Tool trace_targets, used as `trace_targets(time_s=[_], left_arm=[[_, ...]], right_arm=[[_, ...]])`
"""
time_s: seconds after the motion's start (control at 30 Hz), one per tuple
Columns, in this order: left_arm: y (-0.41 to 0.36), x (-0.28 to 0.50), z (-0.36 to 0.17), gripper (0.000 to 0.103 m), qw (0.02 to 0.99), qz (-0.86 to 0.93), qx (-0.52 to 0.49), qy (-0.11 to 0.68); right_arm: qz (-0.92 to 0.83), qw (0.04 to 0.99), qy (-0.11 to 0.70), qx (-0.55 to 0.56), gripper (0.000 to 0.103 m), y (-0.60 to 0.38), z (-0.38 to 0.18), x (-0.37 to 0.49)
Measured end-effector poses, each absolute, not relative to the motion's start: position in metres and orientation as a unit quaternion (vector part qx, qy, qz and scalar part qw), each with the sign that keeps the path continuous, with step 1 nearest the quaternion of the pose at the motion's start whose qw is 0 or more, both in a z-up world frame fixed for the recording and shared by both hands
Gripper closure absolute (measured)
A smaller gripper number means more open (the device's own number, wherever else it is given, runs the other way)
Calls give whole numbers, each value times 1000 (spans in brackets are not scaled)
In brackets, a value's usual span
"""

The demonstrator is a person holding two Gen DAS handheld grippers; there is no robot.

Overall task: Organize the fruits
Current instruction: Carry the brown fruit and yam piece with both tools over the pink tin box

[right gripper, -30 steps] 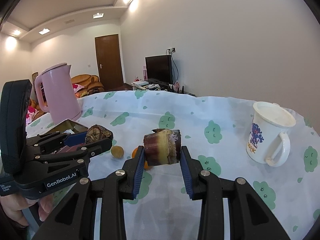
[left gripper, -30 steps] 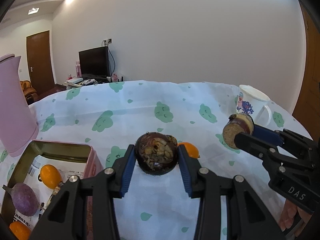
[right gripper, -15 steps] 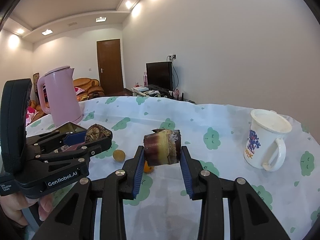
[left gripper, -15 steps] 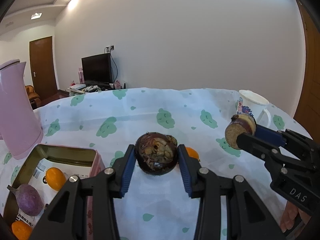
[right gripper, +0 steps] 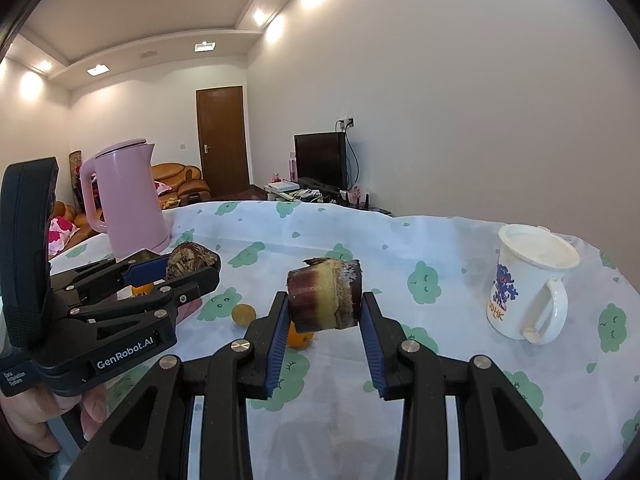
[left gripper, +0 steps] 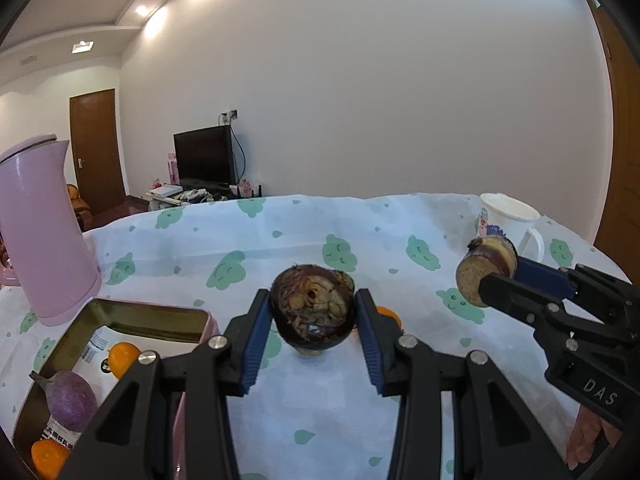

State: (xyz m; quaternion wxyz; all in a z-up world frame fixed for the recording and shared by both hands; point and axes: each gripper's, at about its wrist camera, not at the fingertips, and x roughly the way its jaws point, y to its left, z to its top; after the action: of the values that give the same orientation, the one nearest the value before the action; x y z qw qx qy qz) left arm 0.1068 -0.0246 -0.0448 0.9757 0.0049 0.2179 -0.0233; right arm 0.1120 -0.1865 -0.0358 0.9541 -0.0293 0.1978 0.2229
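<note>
My left gripper point(left gripper: 313, 322) is shut on a dark brown round fruit point(left gripper: 313, 312), held above the tablecloth beside the pink tin box point(left gripper: 120, 320). The tin holds a purple fruit point(left gripper: 70, 400) and small oranges point(left gripper: 122, 354). My right gripper point(right gripper: 324, 320) is shut on a short purple sugarcane piece point(right gripper: 325, 296), held above the table; it also shows in the left wrist view point(left gripper: 486, 270). A small orange point(right gripper: 299, 338) and a yellowish round fruit point(right gripper: 243, 314) lie on the cloth below. The left gripper with its fruit point(right gripper: 192, 260) shows at the left of the right wrist view.
A pink kettle point(right gripper: 128, 196) stands at the left behind the tin. A white mug point(right gripper: 530, 284) stands at the right. The table carries a white cloth with green prints point(left gripper: 340, 248). A person's hand point(right gripper: 36, 420) holds the left gripper.
Both grippers have risen a little with their fruits still held. The views tilt upward, so the table sits lower in frame.
</note>
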Motion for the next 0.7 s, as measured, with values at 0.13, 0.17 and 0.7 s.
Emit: trace_targets(time_s=[0.13,0.17,0.7], left_arm=[[-25,104,-44,59,977,-21,8,212],[-25,104,-44,59,977,-20,9,210],[-27,98,-42,59,978,-17,18,206]], right_arm=[[223,955,191,-30,66,-187,-35,108],[223,956,189,-30,66,-187,-35,107],[210,963,164,-38,66,-185,-32,96]])
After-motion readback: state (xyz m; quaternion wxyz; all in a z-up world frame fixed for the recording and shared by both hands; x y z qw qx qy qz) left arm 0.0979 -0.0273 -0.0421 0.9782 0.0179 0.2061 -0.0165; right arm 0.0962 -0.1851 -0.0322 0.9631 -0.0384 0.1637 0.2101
